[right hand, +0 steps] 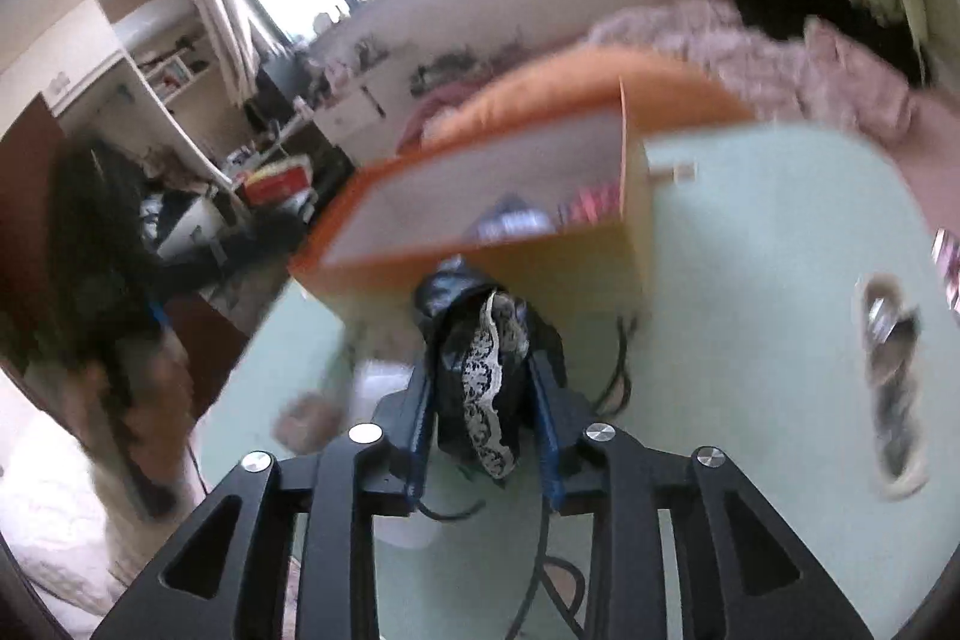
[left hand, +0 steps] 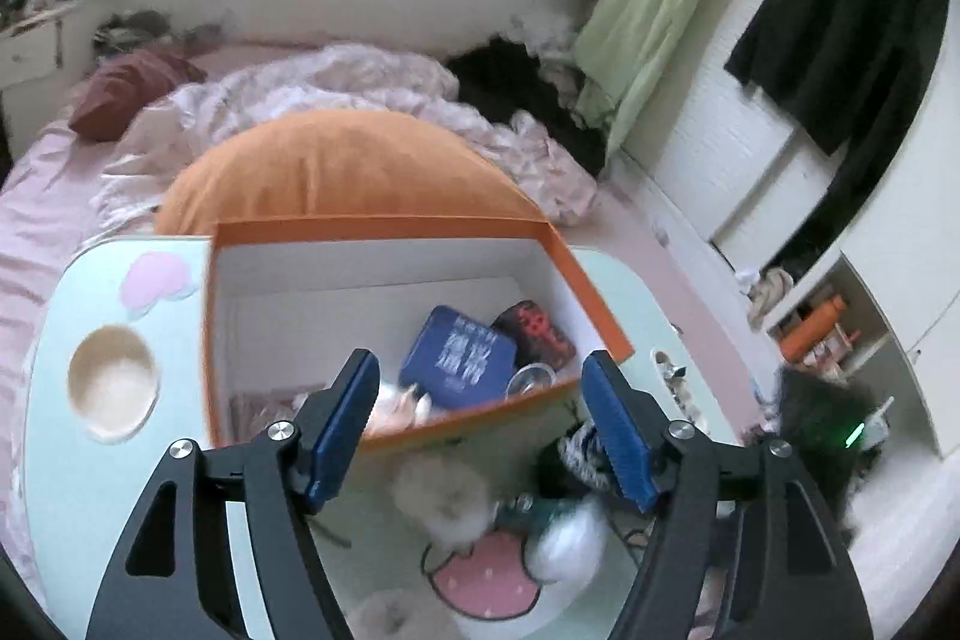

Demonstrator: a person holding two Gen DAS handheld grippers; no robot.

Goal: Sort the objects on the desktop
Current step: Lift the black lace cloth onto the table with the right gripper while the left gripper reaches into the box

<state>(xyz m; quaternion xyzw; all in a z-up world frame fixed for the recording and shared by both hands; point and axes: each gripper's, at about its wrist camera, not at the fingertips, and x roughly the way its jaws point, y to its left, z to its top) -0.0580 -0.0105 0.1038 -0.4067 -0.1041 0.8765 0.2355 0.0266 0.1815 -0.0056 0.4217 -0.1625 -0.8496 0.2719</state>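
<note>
An orange box (left hand: pixel 552 244) with a white inside stands on the pale green table (left hand: pixel 120 460). It holds a blue tin (left hand: pixel 459 358), a red and black case (left hand: pixel 534 331) and a small round metal thing (left hand: pixel 531 377). My left gripper (left hand: pixel 480 406) is open and empty above the box's near wall. My right gripper (right hand: pixel 483 370) is shut on a black pouch with white lace (right hand: pixel 489 370) and holds it just in front of the box (right hand: pixel 606 268). The pouch also shows in the left wrist view (left hand: pixel 579 451).
On the table lie fluffy white pompoms (left hand: pixel 441 496), a pink strawberry mat (left hand: pixel 486 583), a black cable (right hand: pixel 618 370) and a round cup recess (left hand: pixel 111 382). A hair clip (right hand: pixel 888 334) lies at the right. An orange pillow (left hand: pixel 342 172) and a bed are behind the table.
</note>
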